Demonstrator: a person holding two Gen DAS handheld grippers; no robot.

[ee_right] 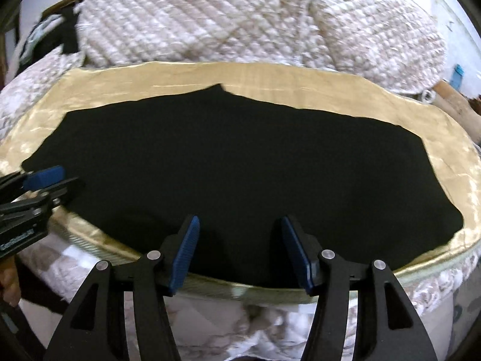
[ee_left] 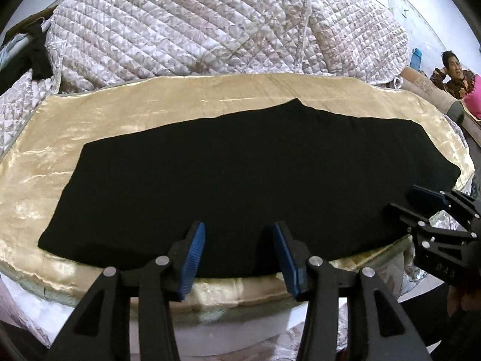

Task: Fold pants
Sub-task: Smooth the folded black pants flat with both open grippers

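Black pants [ee_left: 234, 174] lie flat, folded lengthwise, on a shiny gold cloth [ee_left: 126, 114]; they also fill the right wrist view [ee_right: 234, 165]. My left gripper [ee_left: 239, 228] is open and empty, its blue pads over the pants' near edge. My right gripper [ee_right: 240, 221] is open and empty over the near edge further right. It also shows in the left wrist view [ee_left: 402, 200] at the right, side on. The left gripper shows in the right wrist view [ee_right: 70, 177] at the left edge.
A quilted floral bedspread [ee_left: 210, 24] is piled behind the gold cloth [ee_right: 300, 87]. A seated person [ee_left: 454, 75] is at the far right. Dark clothing [ee_left: 33, 57] hangs at the far left. The bed's front edge [ee_left: 210, 297] drops off below the grippers.
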